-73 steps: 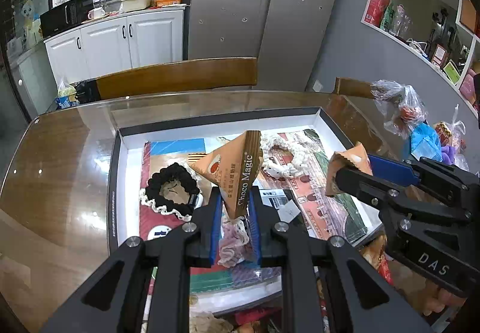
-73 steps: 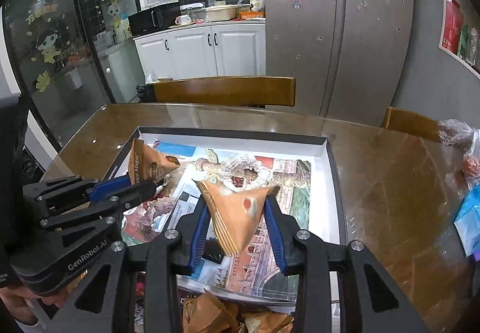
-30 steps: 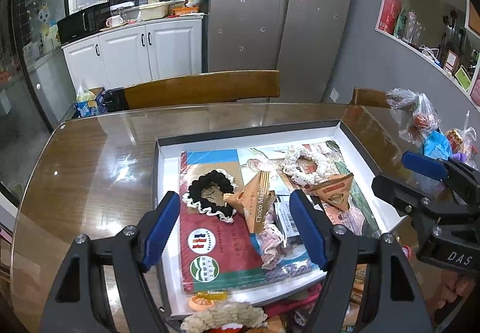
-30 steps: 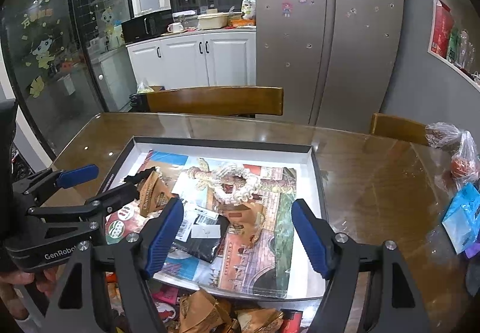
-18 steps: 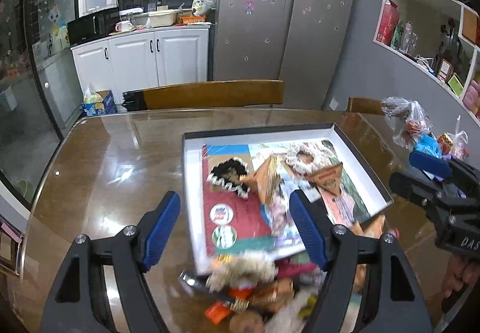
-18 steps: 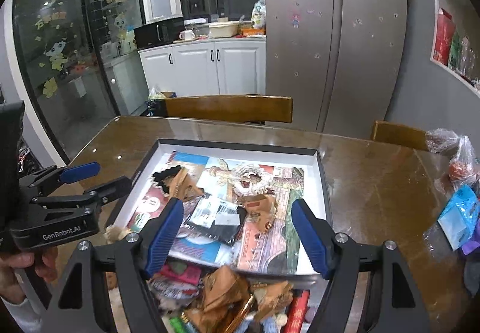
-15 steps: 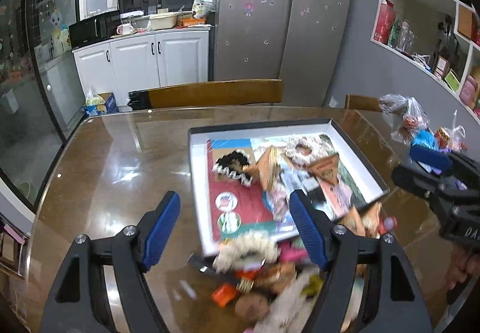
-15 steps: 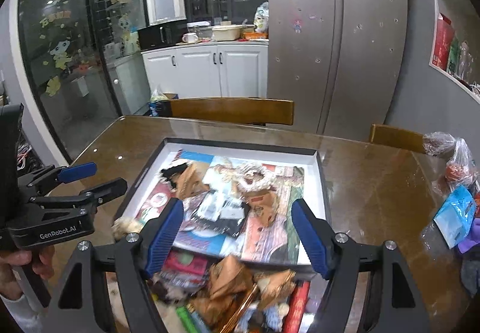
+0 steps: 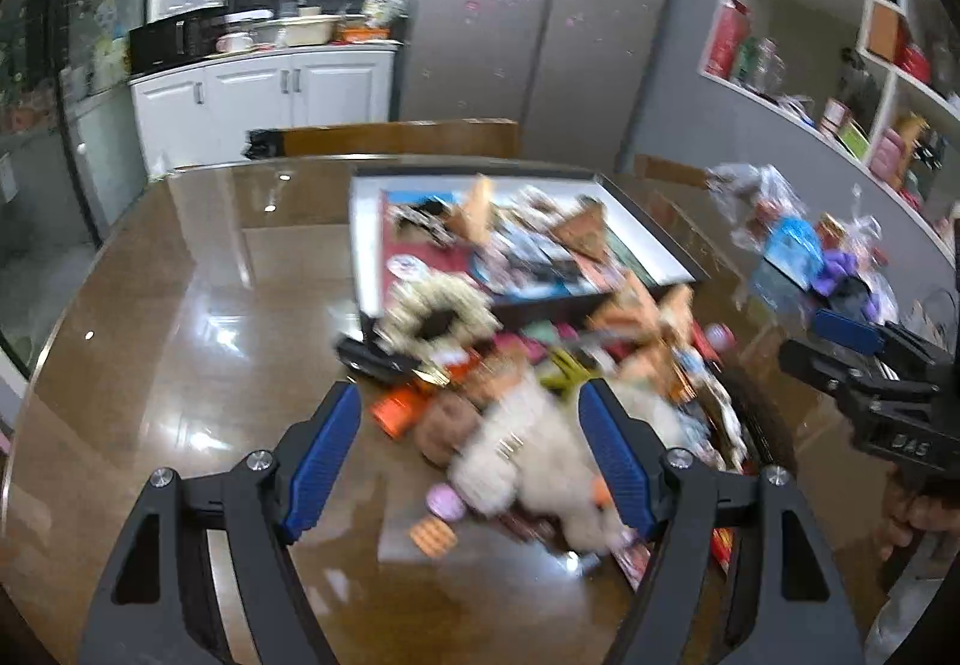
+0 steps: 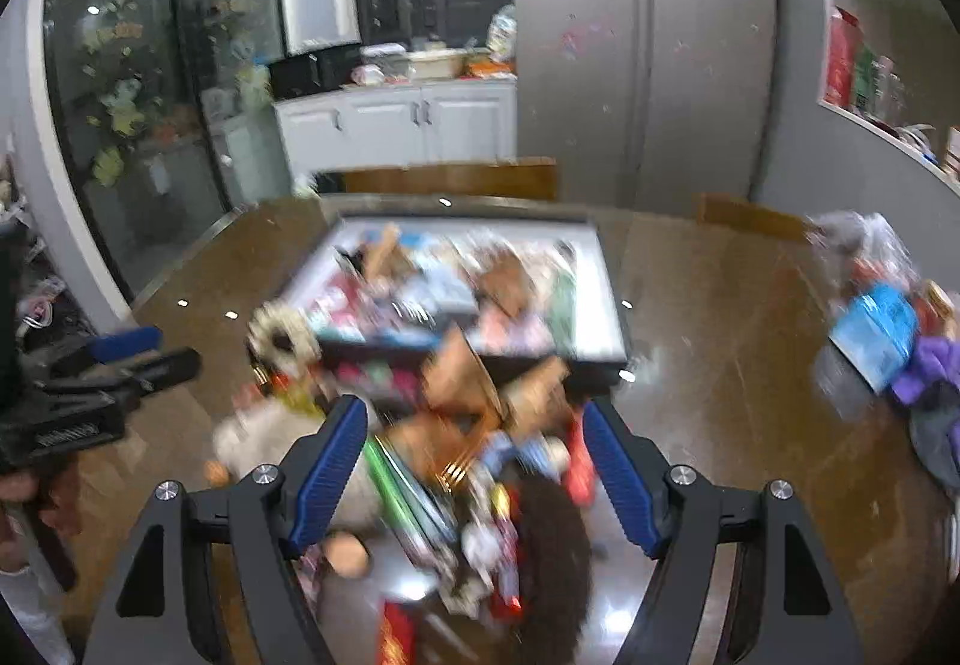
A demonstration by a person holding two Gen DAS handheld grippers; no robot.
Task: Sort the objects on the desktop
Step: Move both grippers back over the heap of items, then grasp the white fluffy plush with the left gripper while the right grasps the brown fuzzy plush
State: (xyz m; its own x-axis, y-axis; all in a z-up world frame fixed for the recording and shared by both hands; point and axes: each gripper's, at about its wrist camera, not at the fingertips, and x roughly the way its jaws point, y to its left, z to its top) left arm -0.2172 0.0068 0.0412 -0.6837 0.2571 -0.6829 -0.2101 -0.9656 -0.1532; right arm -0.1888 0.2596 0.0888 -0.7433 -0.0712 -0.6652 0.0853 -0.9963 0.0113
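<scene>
A shallow white-lined box point(image 9: 363, 257) sits on the brown table and holds snack packets and hair scrunchies; it also shows in the right wrist view point(image 10: 603, 293). A blurred pile of small objects point(image 9: 540, 395) lies in front of it, with a cream scrunchie point(image 9: 435, 308) and a white fluffy item point(image 9: 528, 461). My left gripper point(image 9: 471, 449) is open and empty above the pile's near side. My right gripper point(image 10: 477, 461) is open and empty above the pile point(image 10: 468, 461), and appears at the right of the left wrist view point(image 9: 840, 347).
Plastic bags with blue and purple items point(image 9: 804, 251) lie at the table's right side. Wooden chair backs point(image 9: 396, 140) stand behind the table. The glossy tabletop point(image 9: 180, 335) stretches left of the pile. A fridge and white cabinets are behind.
Both grippers opened, left their triangular snack packets in the box, and pulled back and up. The pile in front of the box has come into view.
</scene>
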